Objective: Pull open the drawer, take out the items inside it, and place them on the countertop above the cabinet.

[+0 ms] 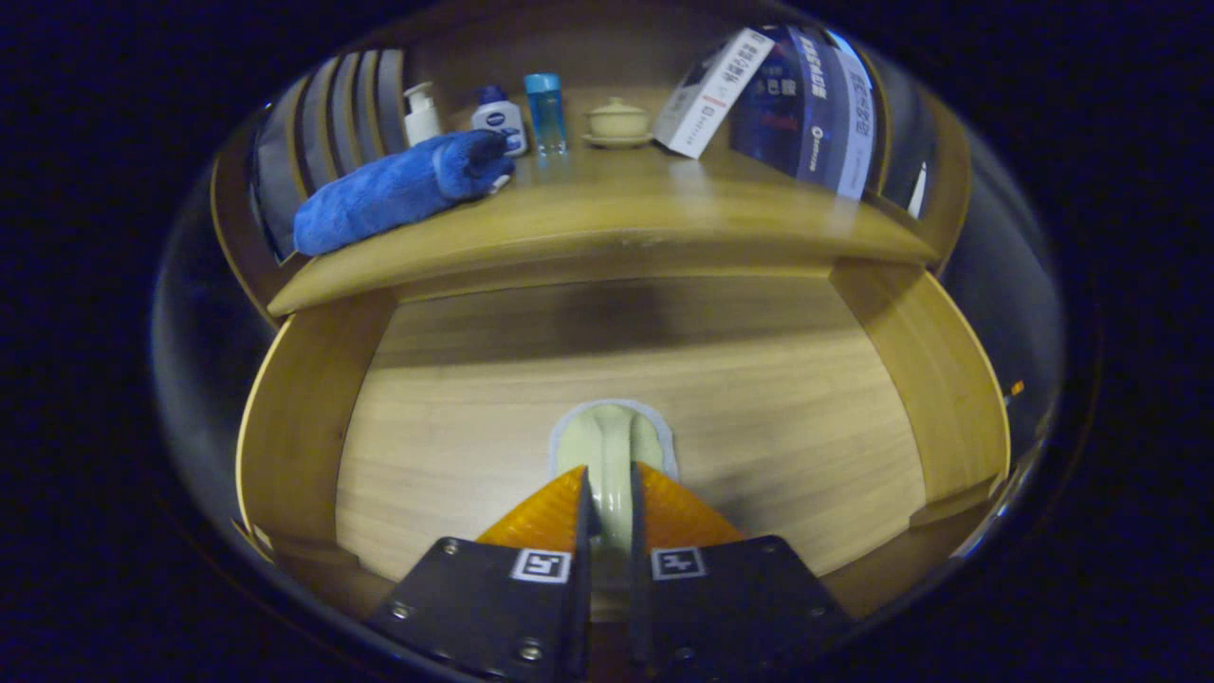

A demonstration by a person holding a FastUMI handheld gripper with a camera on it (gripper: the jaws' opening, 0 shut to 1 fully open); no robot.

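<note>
Gripper view, contents in order of nearness.

Gripper: fingers drawn close together, both pressing on the pale green handle that stands between them on its pale backing plate. Grip appears firm and centred.

Drawer: light wood front just ahead of the fingers, bearing the handle at its middle. Whether it has been drawn out at all cannot be told from here; its inside is hidden, so the items within are unlisted.

Cabinet: side panels flank the drawer front to either hand.

Countertop: directly above the drawer. Holds a rolled blue towel, a white pump bottle, a small blue-capped bottle, a clear blue bottle, a cream lidded cup on a saucer, a leaning white box and a dark blue carton beside it.

Progress, as judged: early. Handle is taken; the pull, the removal of items and their placing on the countertop all appear left to do.
</note>
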